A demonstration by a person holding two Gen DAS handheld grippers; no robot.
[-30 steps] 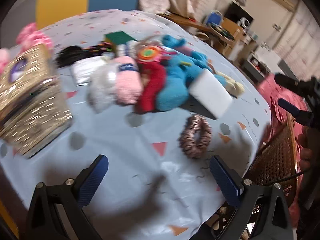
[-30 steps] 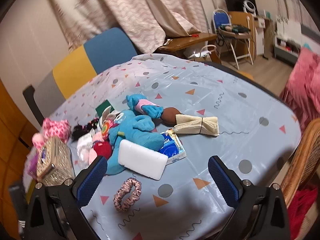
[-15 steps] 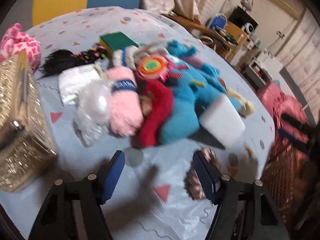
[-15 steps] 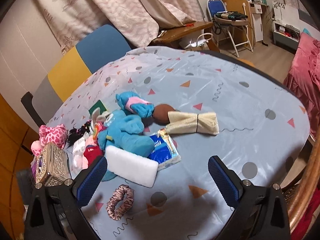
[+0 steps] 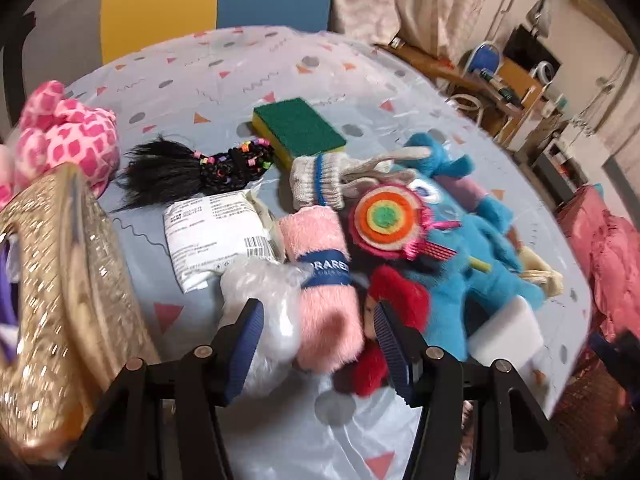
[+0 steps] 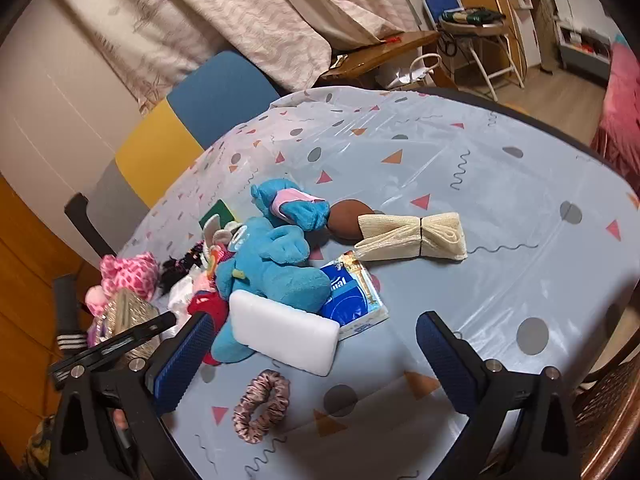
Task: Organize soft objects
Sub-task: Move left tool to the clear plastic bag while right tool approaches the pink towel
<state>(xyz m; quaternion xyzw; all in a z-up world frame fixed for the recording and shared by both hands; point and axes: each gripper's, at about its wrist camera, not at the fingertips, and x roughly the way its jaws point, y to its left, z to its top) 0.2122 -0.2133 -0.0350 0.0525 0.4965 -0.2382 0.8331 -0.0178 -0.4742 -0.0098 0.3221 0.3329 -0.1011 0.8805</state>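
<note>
Compared with a second ago, the left gripper is sitting much closer to the pile, the pink scrunchie is no longer showing in its view, and its jaws, wide then, are closing now around the near end of the pink fluffy roll; whether the pads are already pressing on it I cannot tell. Taking things by size: the table, in its pale blue patterned cover, is carrying everything. At nine o'clock of the left wrist view the gold box is lying, blurred. At three o'clock of the roll the blue plush toy is sprawling, with the white sponge leaning against its near side and a red plush piece just beside the roll. At nine o'clock of the roll a clear plastic bag is touching it. At twelve o'clock the green sponge is lying flat. The right gripper is hovering with its jaws spread wide and nothing between them, above the scrunchie and the white sponge.
</note>
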